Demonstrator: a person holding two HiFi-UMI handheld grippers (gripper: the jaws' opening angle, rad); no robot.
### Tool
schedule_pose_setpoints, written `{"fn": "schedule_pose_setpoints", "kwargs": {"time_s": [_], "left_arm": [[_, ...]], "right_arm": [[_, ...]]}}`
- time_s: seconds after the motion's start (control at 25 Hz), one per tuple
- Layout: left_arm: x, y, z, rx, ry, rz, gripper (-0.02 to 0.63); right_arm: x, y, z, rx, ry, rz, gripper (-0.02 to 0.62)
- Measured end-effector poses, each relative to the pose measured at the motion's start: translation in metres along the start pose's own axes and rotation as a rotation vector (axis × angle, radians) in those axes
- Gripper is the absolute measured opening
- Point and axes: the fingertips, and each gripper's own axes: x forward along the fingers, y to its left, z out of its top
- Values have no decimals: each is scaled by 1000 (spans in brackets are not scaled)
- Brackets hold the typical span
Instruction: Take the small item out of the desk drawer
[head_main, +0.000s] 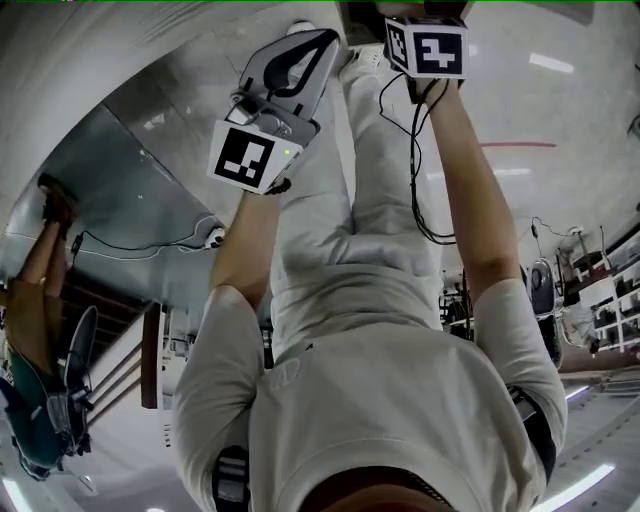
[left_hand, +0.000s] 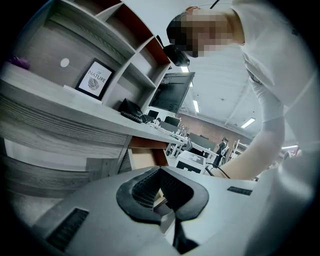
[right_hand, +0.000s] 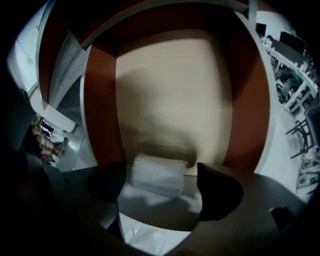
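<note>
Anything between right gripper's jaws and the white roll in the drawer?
Nothing: right gripper view shows the white roll inside the open right gripper, gaps bare.

Drawer (right_hand: 175, 90) — matt wood; roll (right_hand: 159, 174) perhaps cloth.

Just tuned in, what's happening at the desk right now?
The person's right gripper points down into the open drawer. Its jaws stand apart on either side of a small white roll lying on the drawer's bottom, and they are not yet gripping it. The left gripper is held out beside the desk, jaws together and empty.
</note>
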Motion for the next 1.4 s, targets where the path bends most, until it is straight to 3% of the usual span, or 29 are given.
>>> {"fn": "schedule_pose_setpoints", "kwargs": {"time_s": [0.44,0.48,0.52,0.84,1.4], "left_arm": [[-3,5,-9,-14,6,12,-2],[-3,5,-8,-15,7,13,-2],[-3,5,-9,-15,8,14,-2],[-1,6,-18,-18,16,10,-2],[-9,11,-15,25,24,10,-2]], "right_arm": [[8,-9,-6,-20,80,-70,443],[7,-12,-6,-28,86,-80,426],[5,-14,-7,-41,91,-91,363],[10,-20,-12,-82,91,-111,296],[-12,-3,-1,5,-80,-32,287]]}}
